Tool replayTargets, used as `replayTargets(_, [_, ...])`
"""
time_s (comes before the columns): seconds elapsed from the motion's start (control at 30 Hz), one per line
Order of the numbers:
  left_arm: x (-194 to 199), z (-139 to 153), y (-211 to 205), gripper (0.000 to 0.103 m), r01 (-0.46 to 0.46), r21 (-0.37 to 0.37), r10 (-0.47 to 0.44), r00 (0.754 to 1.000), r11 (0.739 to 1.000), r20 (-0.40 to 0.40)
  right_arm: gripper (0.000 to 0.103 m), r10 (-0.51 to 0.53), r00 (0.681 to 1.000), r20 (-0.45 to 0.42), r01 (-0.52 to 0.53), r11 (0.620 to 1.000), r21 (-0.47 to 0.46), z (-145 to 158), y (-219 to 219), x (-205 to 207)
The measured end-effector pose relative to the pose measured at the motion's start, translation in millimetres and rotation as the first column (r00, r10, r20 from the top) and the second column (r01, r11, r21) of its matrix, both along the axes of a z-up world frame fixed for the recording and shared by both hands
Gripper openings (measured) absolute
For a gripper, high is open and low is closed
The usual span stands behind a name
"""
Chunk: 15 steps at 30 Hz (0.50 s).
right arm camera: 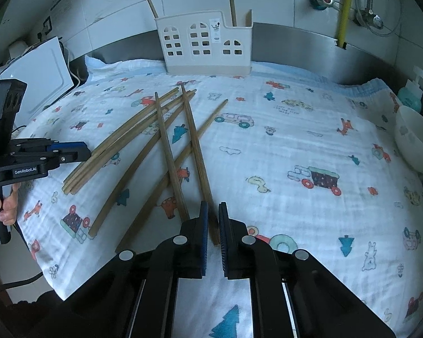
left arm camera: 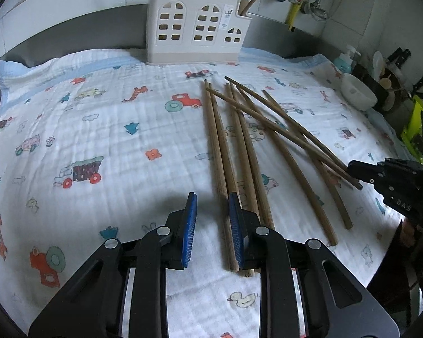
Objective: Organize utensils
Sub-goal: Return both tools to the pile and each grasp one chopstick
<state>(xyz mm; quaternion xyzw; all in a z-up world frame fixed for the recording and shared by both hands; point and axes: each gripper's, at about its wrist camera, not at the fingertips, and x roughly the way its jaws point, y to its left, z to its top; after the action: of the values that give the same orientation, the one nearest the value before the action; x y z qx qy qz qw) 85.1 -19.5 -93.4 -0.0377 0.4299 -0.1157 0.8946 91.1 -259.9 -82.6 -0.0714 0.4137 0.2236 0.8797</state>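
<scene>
Both views look forward along their own fingers, low over the printed cloth [left arm camera: 104, 129] on the bench and aimed at the white utensil holder [left arm camera: 197, 25] against the far wall. The left wrist view sits to the holder's left front, the right wrist view to its right front [right arm camera: 206, 45]. They share the holder, the cloth and the scattered chopsticks [left arm camera: 239, 140] [right arm camera: 166, 135] before the holder, and each catches the other gripper at its edge.

Loose chopsticks [left arm camera: 241, 143] on the cloth: eight. Chopsticks standing in the holder: two [right arm camera: 231, 0]. Utensil holder [left arm camera: 197, 25]: one. White bowl [right arm camera: 414, 140]: one. Pump bottle [right arm camera: 413, 90]: one. Hand-held grippers: two, left hand-held gripper [left arm camera: 213, 217] and right hand-held gripper [right arm camera: 213, 225].
</scene>
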Motion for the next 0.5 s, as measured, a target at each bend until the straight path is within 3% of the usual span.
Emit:
replayTargets(0.17, [0,1,-12,0.023,-0.047,0.064,0.046,0.999,0.997,0.01,0.008,-0.004,1.0,-0.004,0.004,1.0,0.004,-2,0,1])
replayTargets(0.23, [2,-2,-13,0.012,-0.075,0.11,0.074,0.997,0.991,0.018,0.008,-0.007,1.0,-0.002,0.007,1.0,-0.004,-4,1,1])
replayTargets(0.27, [1,-3,-15,0.012,-0.082,0.132,0.079,0.996,0.988,0.027,0.008,-0.006,1.0,0.0,0.006,1.0,-0.006,-4,2,1])
replayTargets(0.5, [-2,-3,-3,0.011,-0.108,0.05,0.106,0.994,0.993,0.029,0.009,-0.013,1.0,0.004,0.013,1.0,0.003,-5,2,0])
